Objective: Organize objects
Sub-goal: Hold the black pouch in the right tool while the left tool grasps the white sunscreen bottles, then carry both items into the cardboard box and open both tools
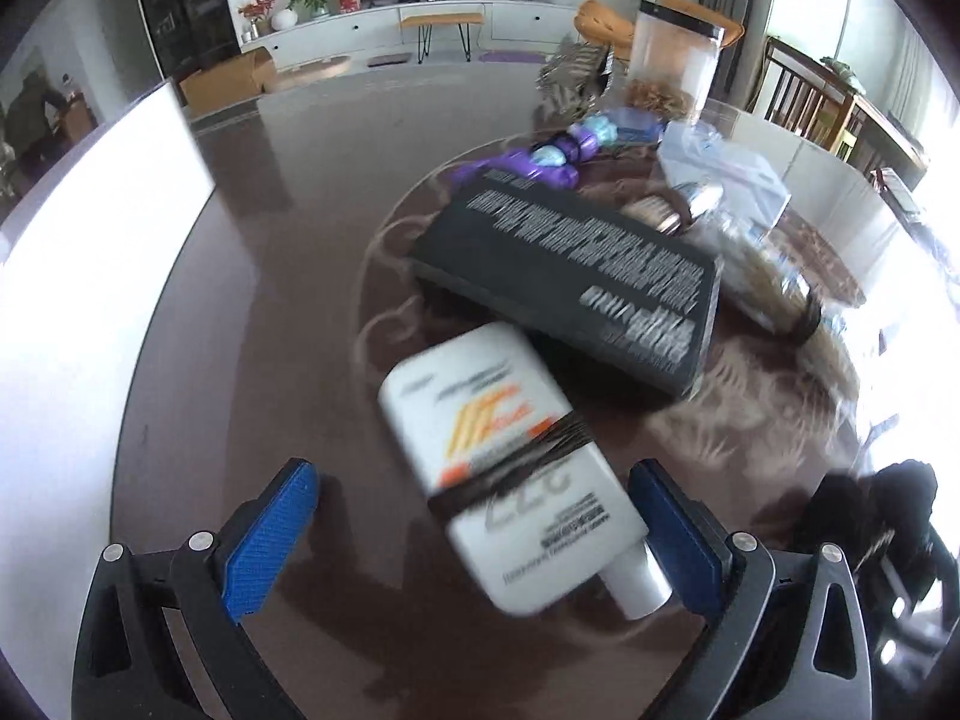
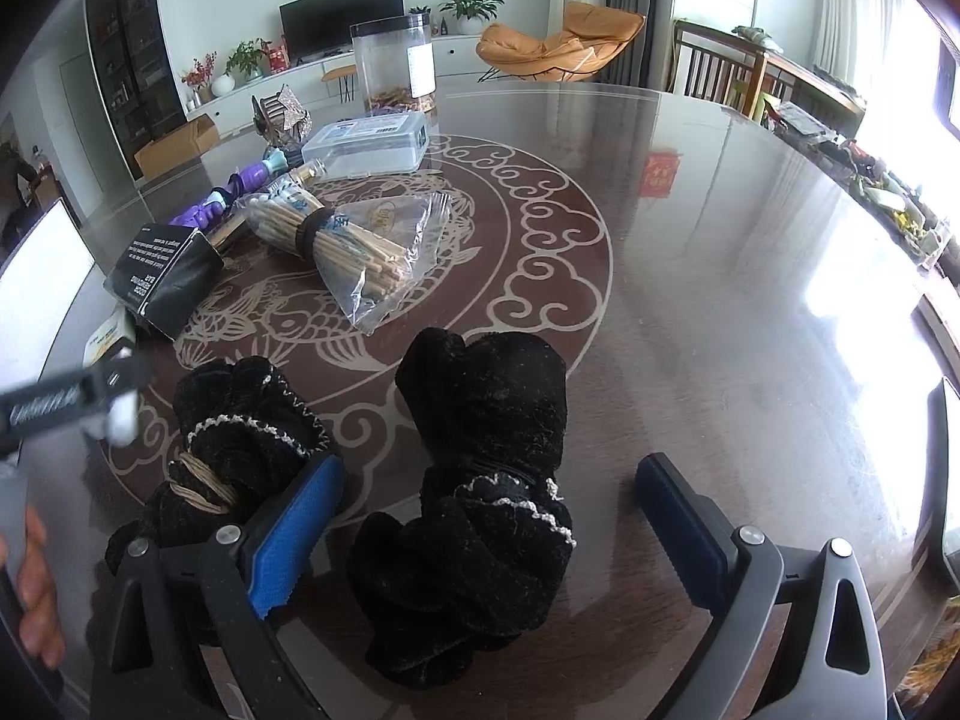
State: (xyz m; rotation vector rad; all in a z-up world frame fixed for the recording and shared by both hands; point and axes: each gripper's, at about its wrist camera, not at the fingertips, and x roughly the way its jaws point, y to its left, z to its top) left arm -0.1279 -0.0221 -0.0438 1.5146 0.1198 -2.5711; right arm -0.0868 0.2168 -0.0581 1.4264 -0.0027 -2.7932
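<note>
Your left gripper [image 1: 474, 534] is wide open over the table [image 1: 270, 300], w/ a white bottle [image 1: 510, 462] lying between the blue pads [image 1: 270, 540], black band round it, cap toward you. Black box [image 1: 570, 276] just beyond, purple toy [image 1: 540, 162] past that.

Living room, television [image 2: 341, 12], orange lounge chair [image 2: 558, 42], bright windows
</note>
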